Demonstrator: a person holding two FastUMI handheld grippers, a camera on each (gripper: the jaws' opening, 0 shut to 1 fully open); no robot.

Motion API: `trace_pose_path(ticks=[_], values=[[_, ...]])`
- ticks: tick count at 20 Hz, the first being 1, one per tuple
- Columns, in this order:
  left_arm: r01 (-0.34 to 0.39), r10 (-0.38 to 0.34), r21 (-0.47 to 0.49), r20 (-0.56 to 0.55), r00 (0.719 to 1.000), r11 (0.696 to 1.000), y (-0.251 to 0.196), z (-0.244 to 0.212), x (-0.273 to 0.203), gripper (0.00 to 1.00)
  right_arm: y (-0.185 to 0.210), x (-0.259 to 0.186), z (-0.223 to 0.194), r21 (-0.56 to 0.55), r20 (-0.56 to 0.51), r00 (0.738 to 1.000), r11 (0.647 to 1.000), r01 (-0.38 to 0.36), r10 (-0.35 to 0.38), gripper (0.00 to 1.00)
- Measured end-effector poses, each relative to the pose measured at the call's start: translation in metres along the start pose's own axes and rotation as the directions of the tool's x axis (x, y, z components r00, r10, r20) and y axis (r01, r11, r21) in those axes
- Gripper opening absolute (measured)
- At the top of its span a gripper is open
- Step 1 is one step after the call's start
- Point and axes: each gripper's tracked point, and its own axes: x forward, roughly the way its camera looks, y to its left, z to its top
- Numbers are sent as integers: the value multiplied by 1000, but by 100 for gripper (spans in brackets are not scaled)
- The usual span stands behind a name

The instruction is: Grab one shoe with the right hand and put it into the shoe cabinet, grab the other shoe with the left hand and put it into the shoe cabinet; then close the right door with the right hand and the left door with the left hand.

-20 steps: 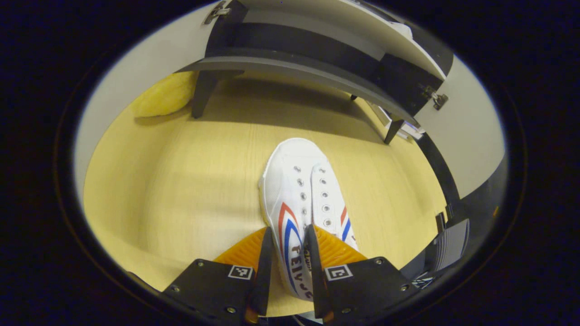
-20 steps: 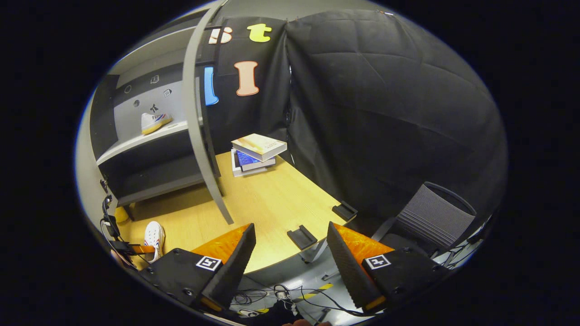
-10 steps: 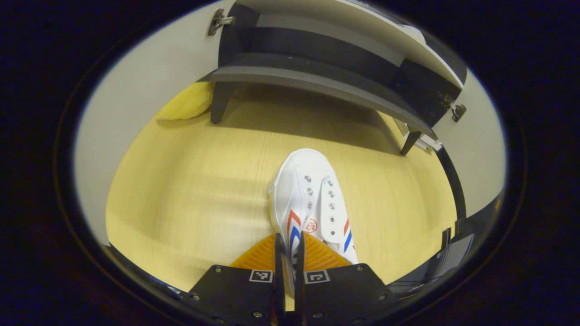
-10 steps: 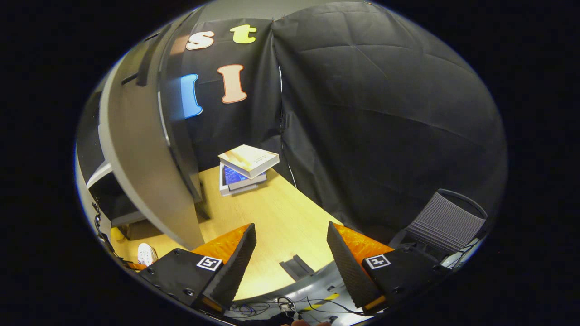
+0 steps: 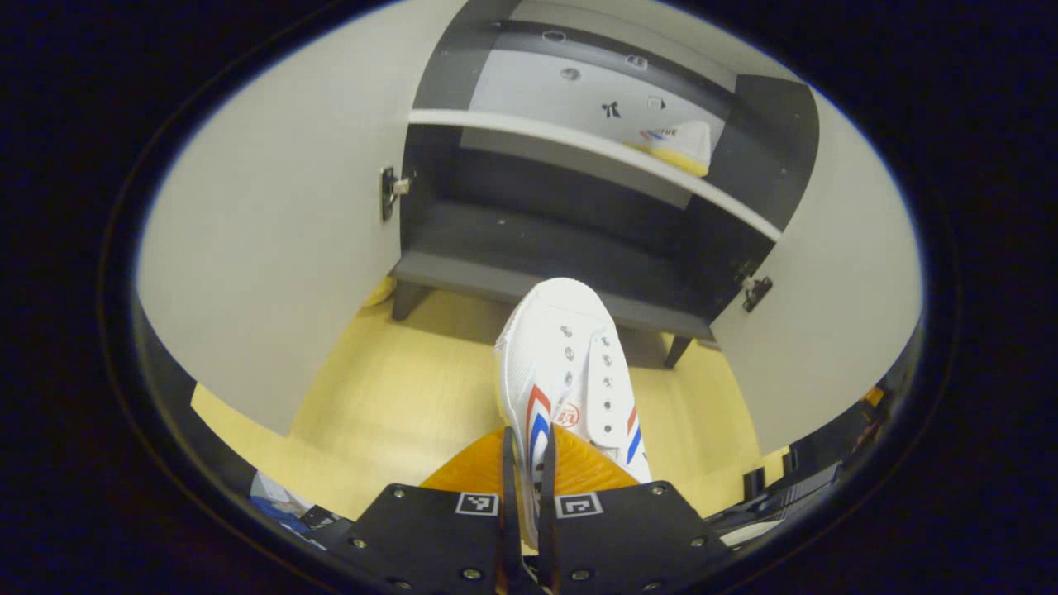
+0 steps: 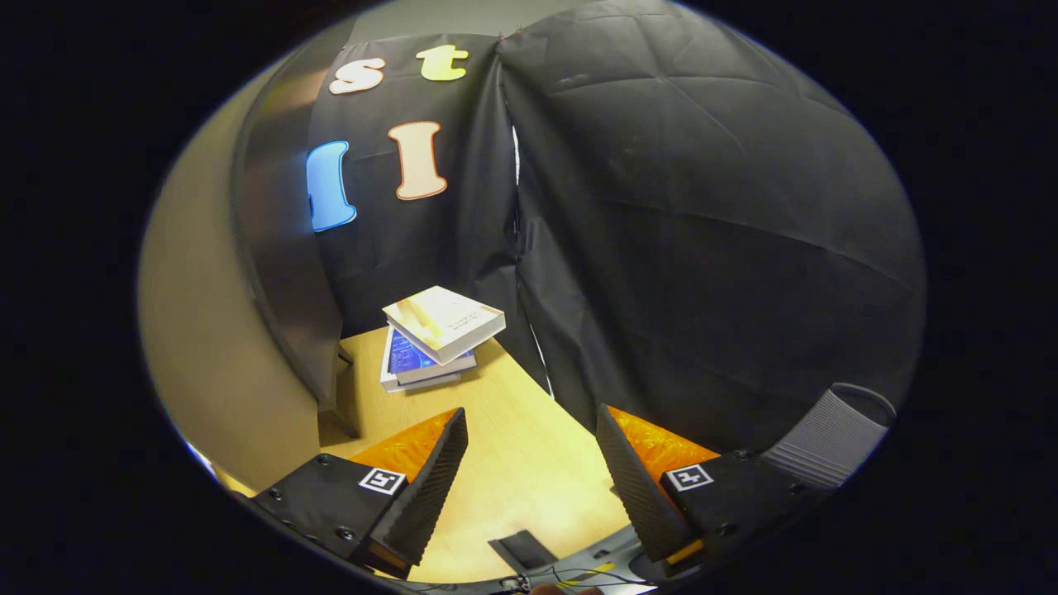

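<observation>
In the left gripper view my left gripper [image 5: 526, 463] is shut on the side wall of a white canvas shoe [image 5: 570, 364] with red and blue stripes. The shoe hangs lifted above the wooden table [image 5: 397, 405], toe towards the open shoe cabinet [image 5: 570, 240]. A second white shoe [image 5: 678, 140] lies on the cabinet's upper shelf at the right. Both cabinet doors stand open: the left door [image 5: 273, 248] and the right door [image 5: 826, 306]. In the right gripper view my right gripper [image 6: 529, 479] is open and holds nothing, beside the outer face of the right door [image 6: 223, 330].
A stack of books [image 6: 434, 335] lies on the table [image 6: 529, 471] at the booth's back corner, behind the right door. A grey ribbed chair back [image 6: 826, 434] stands off the table's right edge. A yellow soft thing [image 5: 378, 291] peeks from under the cabinet's left side.
My left gripper has shut on the shoe and lifted it off the table towards the cabinet. My right gripper, still open, has swung right; the right door now hides the cabinet's inside.
</observation>
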Motion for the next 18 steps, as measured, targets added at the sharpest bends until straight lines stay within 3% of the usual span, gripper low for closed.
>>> trace_pose_path(ticks=[4,8,14,18], values=[[7,-13,42,131,991,999,2,3,7,10,11,15,7,39,10,999,999,-37,36,99],[21,-22,7,261,965,1000,-2,1,10,10,16,19,2,45,10,998,997,-56,55,99],[-13,-4,41,390,921,999,-1,9,9,10,12,12,-10,98,12,999,994,-47,46,99],[23,-22,2,439,898,1000,-2,7,12,8,-5,2,-21,99,-2,1000,995,-21,21,98]])
